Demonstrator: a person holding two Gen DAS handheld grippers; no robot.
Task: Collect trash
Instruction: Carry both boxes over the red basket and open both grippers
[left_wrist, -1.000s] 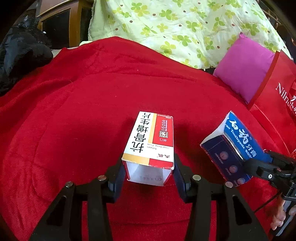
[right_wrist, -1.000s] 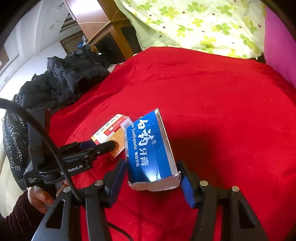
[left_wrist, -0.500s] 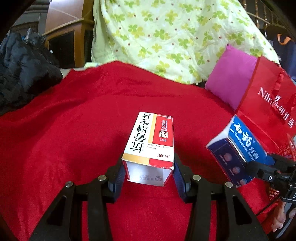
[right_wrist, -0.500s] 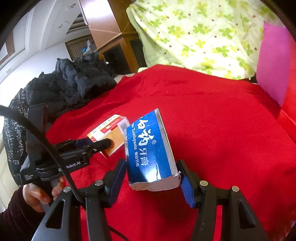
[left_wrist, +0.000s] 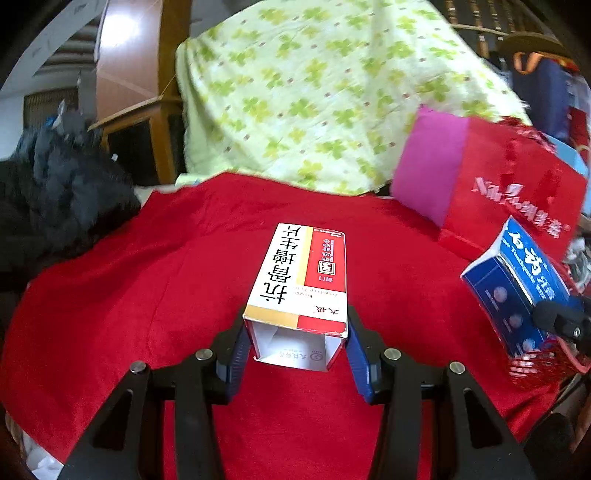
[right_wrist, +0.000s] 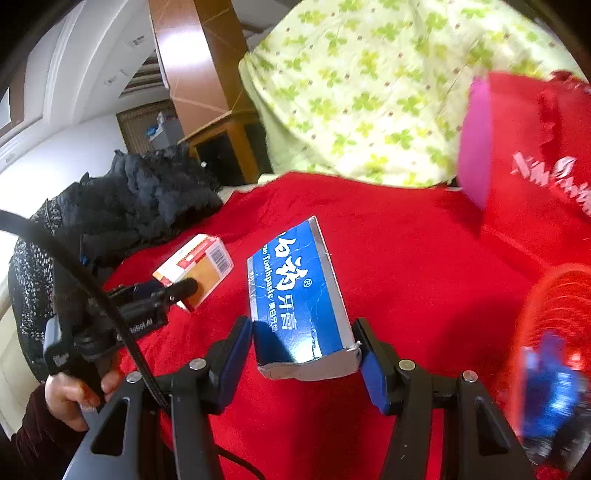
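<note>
A red mesh basket (right_wrist: 550, 306) was noted at the right edge of the right wrist view; something blue and red (right_wrist: 550, 406) was seen in it, too blurred to identify. Behind it a red paper bag (left_wrist: 517, 192) with white lettering was standing on the red blanket (left_wrist: 147, 295); its contents could not be seen.

Two cartons were counted, one per gripper, and two grippers.

The left gripper (left_wrist: 295, 343) was found part-closed, its blue pads pressed on both sides of a white-and-red medicine box (left_wrist: 303, 273). The box was held above the blanket, its open end towards the camera. In the right wrist view the person's hand (right_wrist: 74, 398) was seen on that gripper's handle.

The right gripper (right_wrist: 306, 350) was likewise pinched on a blue toothpaste box (right_wrist: 295, 299), its crushed silver end nearest the camera. The box was held above the blanket, near the basket.

A green clover-print quilt (left_wrist: 314, 92), one magenta pillow (left_wrist: 428, 166) and a black jacket (left_wrist: 55, 192) were recorded beyond.
</note>
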